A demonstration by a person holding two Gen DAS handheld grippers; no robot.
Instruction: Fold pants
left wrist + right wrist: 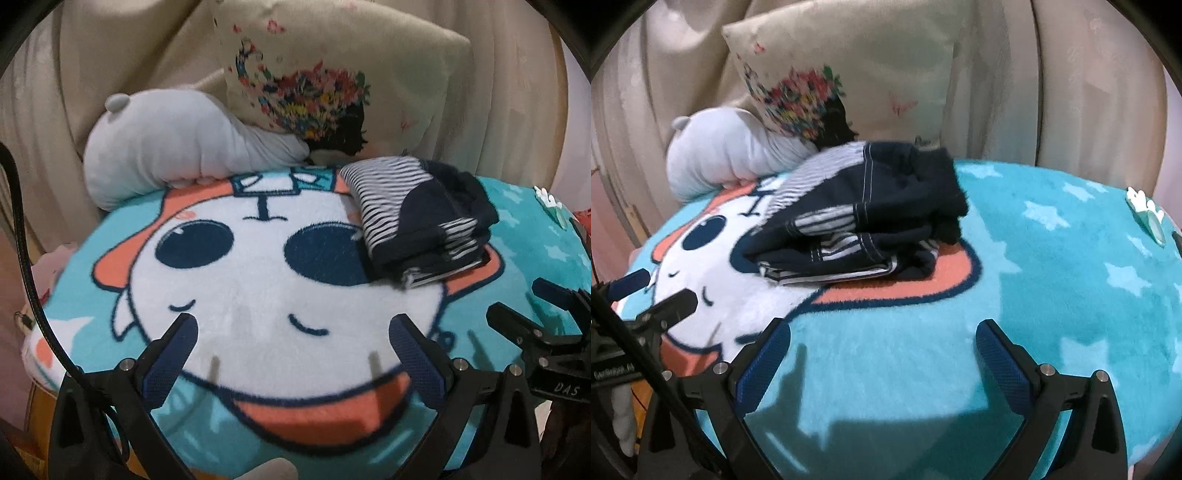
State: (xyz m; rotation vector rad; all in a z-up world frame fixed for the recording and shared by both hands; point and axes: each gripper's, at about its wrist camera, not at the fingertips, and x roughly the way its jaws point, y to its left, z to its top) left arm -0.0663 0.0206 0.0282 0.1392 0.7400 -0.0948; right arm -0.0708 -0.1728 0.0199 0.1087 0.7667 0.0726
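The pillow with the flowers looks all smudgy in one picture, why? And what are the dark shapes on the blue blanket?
Right wrist view: the flower pillow is smeared, likely motion blur, and the pants are soft too; dark shadows of the right gripper fall on the blanket. Left wrist view: the pillow print is sharper, though the fisheye bends the edges round.

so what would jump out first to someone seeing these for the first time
The big teal blanket with its white cartoon face fills both views. A folded bundle of navy and striped pants sits on the face's far right side. Behind it a floral cushion and a pale grey plush toy lean against beige drapes, while the left tool and right tool hover open and empty in front.
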